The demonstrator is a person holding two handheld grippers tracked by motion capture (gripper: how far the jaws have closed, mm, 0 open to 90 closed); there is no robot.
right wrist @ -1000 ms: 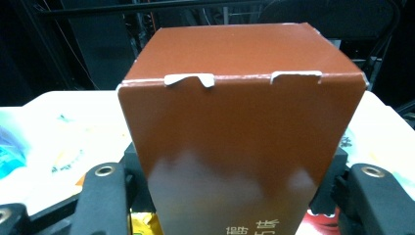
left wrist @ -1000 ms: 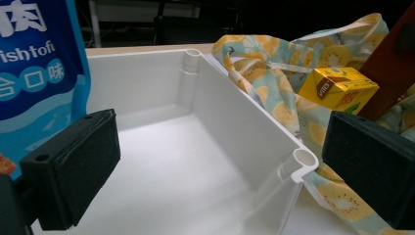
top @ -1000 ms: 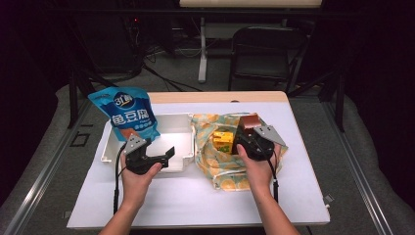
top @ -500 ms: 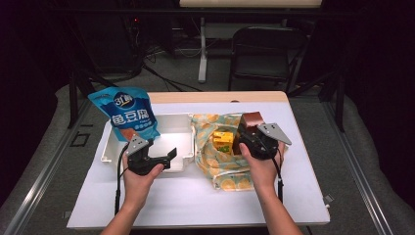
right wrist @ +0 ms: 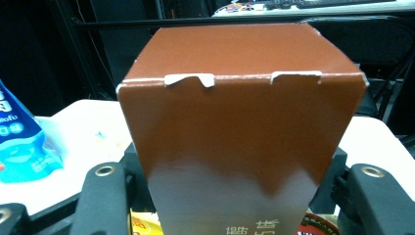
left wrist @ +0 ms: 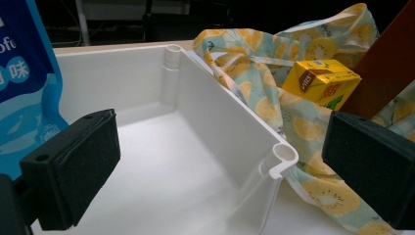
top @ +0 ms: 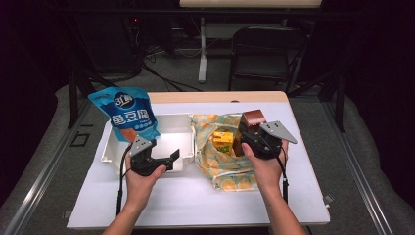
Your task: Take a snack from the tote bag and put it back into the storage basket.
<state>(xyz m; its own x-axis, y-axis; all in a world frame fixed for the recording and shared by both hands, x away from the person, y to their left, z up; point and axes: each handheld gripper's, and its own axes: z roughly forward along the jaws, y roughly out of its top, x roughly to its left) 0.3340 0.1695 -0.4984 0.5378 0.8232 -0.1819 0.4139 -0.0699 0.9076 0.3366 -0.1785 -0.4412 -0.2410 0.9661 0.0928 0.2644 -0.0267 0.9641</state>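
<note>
Clamped in the right gripper (top: 248, 133): a glossy brown carton (right wrist: 240, 142), upright, white tabs along its top flap, over the lemon-print bag (top: 220, 169). Left gripper (top: 161, 157) spread wide, unloaded, at the white bin (left wrist: 195, 122).

Room: dark, unlit surround | Floor (top: 44, 161): grey carpet | Furniture: black folding chair (top: 266, 56), white table leg (top: 202, 49) behind | Cables (top: 161, 73): trailing on floor
</note>
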